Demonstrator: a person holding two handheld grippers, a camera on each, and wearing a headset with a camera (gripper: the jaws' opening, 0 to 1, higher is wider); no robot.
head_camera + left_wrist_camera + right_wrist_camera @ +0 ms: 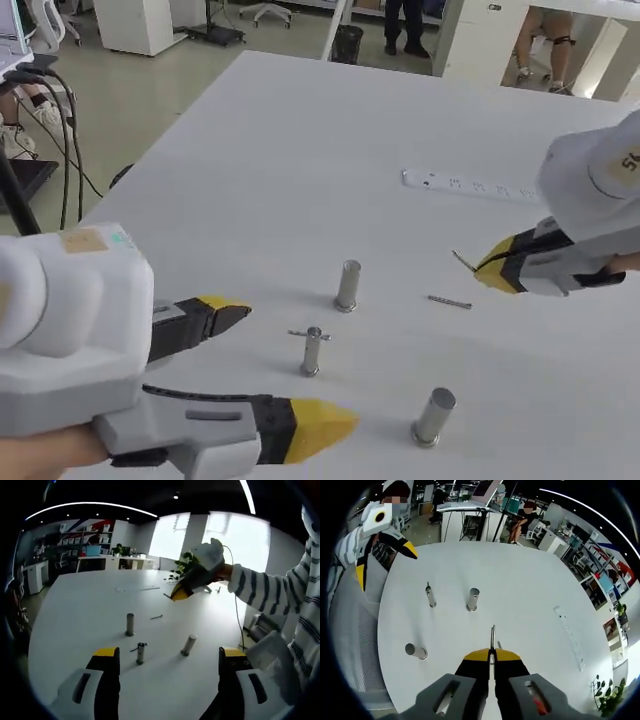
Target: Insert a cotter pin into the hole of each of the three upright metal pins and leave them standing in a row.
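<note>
My left gripper (296, 366) is at the near left side of the white table (280, 150). Its two yellow-tipped fingers are wide apart and nothing is between them. In the left gripper view the three metal pins stand in front of these open fingers, and the fingers touch none of them.

My right gripper (497, 265) is at the right side of the table. Its fingers are pressed together on the held cotter pin (492, 636), a thin one which sticks straight out ahead of the tips. I cannot tell how high above the table it is.

The far pin (347, 286) stands upright on its end. The middle pin (311, 352) stands upright too, and the fitted cotter pin (310, 334) goes across its upper part and comes out on both sides. The near pin (433, 416) stands closest to me, more to the right. The three are apart from each other and do not make a straight line, because the middle pin is to the left of the other two.

A loose cotter pin (450, 302) lies flat on the table between the far pin and my right gripper, touching neither. A white power strip (470, 185) lies further back, well apart from the pins.
</note>
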